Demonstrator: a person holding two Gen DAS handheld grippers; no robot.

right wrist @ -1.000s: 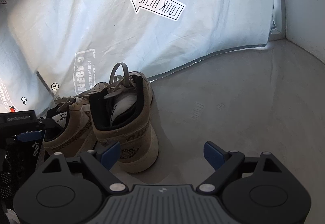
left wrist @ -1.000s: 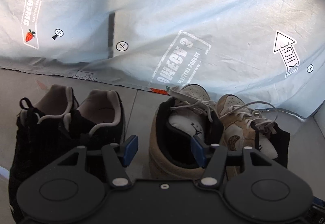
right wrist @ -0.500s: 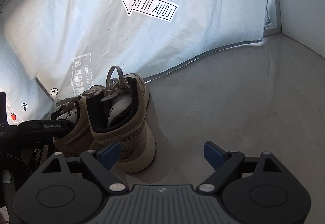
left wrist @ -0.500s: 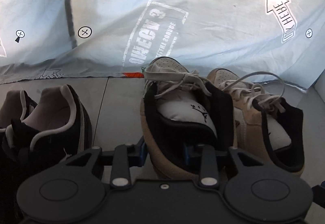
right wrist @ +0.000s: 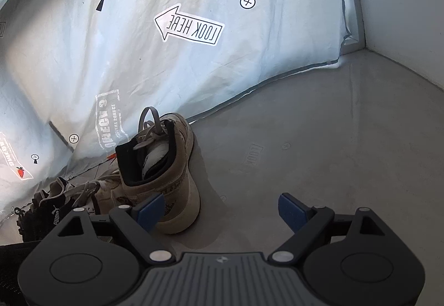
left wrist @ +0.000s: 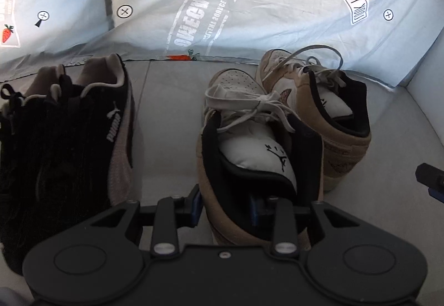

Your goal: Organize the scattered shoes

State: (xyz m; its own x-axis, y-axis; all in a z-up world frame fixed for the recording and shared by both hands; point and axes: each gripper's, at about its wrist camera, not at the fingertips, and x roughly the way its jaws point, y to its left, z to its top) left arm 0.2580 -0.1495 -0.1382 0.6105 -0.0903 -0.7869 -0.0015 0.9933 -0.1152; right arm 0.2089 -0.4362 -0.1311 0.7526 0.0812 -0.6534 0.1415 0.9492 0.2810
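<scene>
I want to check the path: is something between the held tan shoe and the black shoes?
Nothing visible: only bare floor lies between the tan shoe, gripped at its heel wall by the left gripper, and the black shoes.

Right tool (right wrist: 224,210) gapes beside tan sneaker (right wrist: 163,172), apparently not touching.

A home floor corner: grey tiled floor (right wrist: 347,139), a printed blue sheet (right wrist: 249,61), 2 pairs of shoes (left wrist: 263,139).
</scene>
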